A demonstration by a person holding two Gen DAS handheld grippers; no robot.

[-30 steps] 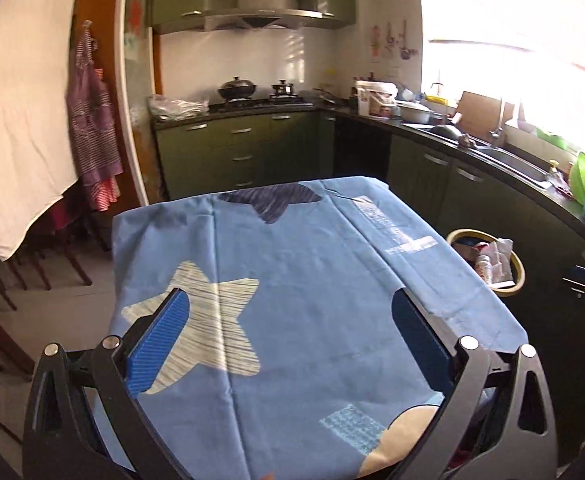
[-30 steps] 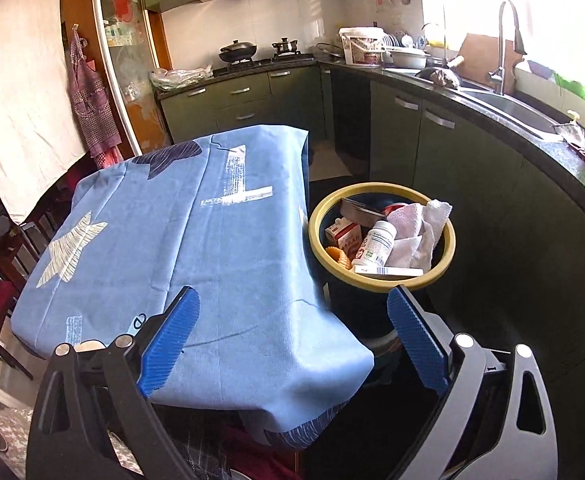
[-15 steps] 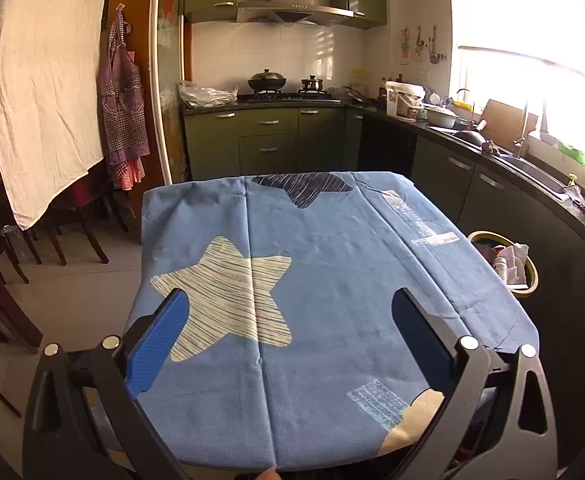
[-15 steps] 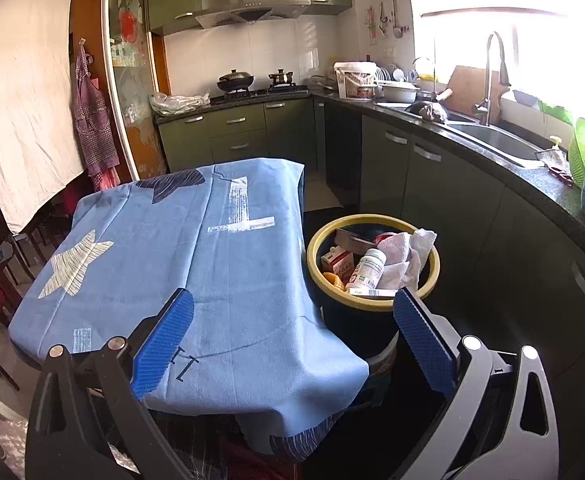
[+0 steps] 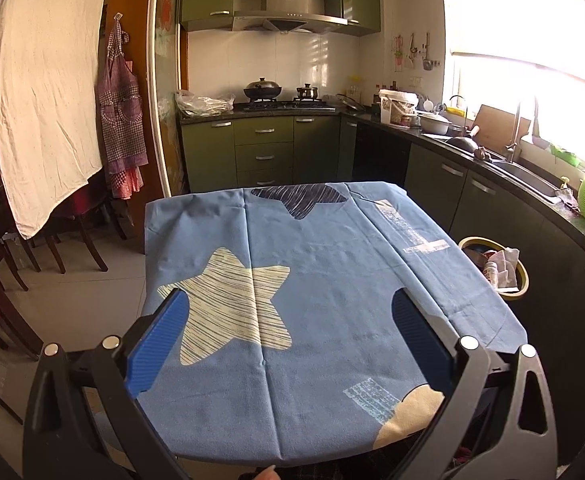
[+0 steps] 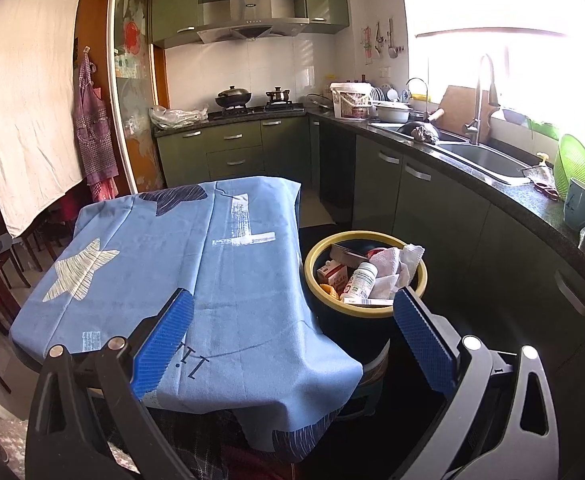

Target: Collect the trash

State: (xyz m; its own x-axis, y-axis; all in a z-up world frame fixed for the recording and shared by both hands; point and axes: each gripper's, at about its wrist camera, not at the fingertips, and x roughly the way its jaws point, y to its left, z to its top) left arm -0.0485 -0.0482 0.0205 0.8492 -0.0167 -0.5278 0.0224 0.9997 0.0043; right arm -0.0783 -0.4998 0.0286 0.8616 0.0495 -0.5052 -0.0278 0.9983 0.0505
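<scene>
A dark bin with a yellow rim (image 6: pixel 420 280) stands on the floor right of the table; it also shows in the left wrist view (image 5: pixel 522 276). It holds a white pill bottle (image 6: pixel 359 278), crumpled white tissue (image 6: pixel 400 264), a small red-and-white carton (image 6: pixel 332 272) and other scraps. My left gripper (image 5: pixel 288 312) is open and empty above the near half of the table with the blue star-print cloth (image 5: pixel 312 272). My right gripper (image 6: pixel 292 316) is open and empty, held back from the bin over the table's right corner.
Green kitchen cabinets with a dark counter (image 6: pixel 492 184), sink (image 6: pixel 480 156) and stove (image 5: pixel 284 104) run along the back and right. Dark wooden chairs (image 5: pixel 64 236) stand at the left. A white sheet (image 5: pixel 44 92) and a checked apron (image 5: pixel 122 120) hang at the left.
Both grippers have drawn back and risen, so the table and the bin look smaller and lower in the views. Both stay open and empty.
</scene>
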